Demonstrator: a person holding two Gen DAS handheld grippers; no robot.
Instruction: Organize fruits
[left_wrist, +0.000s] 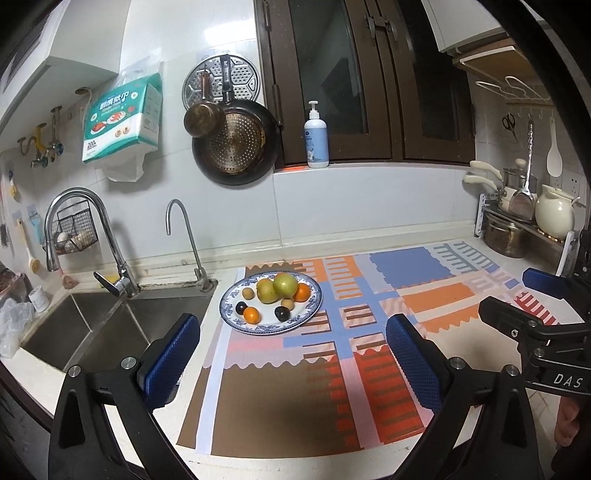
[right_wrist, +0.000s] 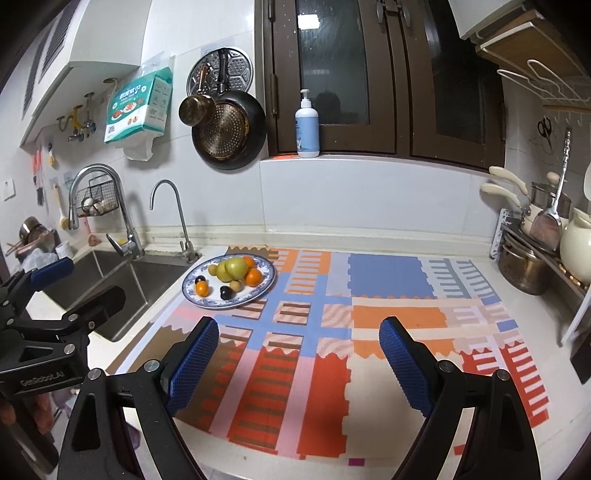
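A blue-and-white patterned plate (left_wrist: 310, 311) sits on the patterned mat (left_wrist: 295, 387) beside the sink. It holds a green apple (left_wrist: 285, 283), a yellow-green pear (left_wrist: 266, 291), oranges (left_wrist: 252, 315), dark plums (left_wrist: 282, 314) and small brownish fruits (left_wrist: 248, 293). The plate also shows in the right wrist view (right_wrist: 266, 280). My left gripper (left_wrist: 293, 345) is open and empty, held above the mat in front of the plate. My right gripper (right_wrist: 299, 349) is open and empty, to the right of the plate above the mat.
A double steel sink (left_wrist: 110, 325) with two faucets (left_wrist: 110, 236) lies left of the plate. Pots and a cream jug (left_wrist: 554, 216) stand on a rack at the right. A soap bottle (left_wrist: 316, 136) stands on the window ledge. Pans (left_wrist: 232, 144) hang on the wall.
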